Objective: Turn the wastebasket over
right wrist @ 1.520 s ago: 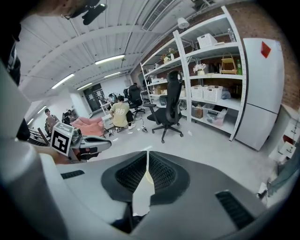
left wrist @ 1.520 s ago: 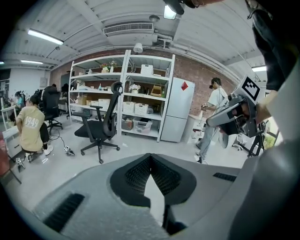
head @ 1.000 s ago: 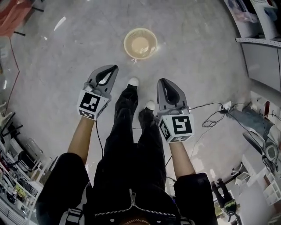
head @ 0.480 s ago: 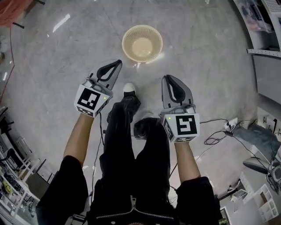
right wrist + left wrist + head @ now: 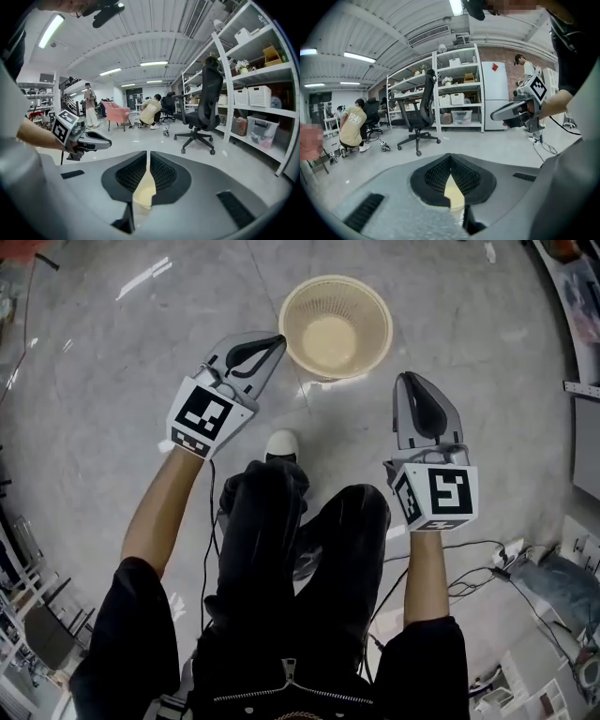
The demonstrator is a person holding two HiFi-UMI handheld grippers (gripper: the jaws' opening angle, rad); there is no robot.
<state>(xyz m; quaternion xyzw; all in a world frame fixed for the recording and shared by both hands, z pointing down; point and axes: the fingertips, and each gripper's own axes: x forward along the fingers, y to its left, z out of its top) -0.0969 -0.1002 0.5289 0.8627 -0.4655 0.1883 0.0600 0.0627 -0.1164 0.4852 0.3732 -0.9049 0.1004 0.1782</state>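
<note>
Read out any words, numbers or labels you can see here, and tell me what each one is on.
No text here can be read.
Left marker cube: black-and-white square code, no letters.
Right marker cube: the same kind of code.
Yellow shirt: print on the back, too blurred.
Red sticker on the white cabinet: too small.
Wastebasket: no print seen.

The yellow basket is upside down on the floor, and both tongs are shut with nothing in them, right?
Not quite: the basket stands upright, its open mouth facing up, as the head view shows. The left tongs and right tongs are indeed shut with nothing in them.
</note>
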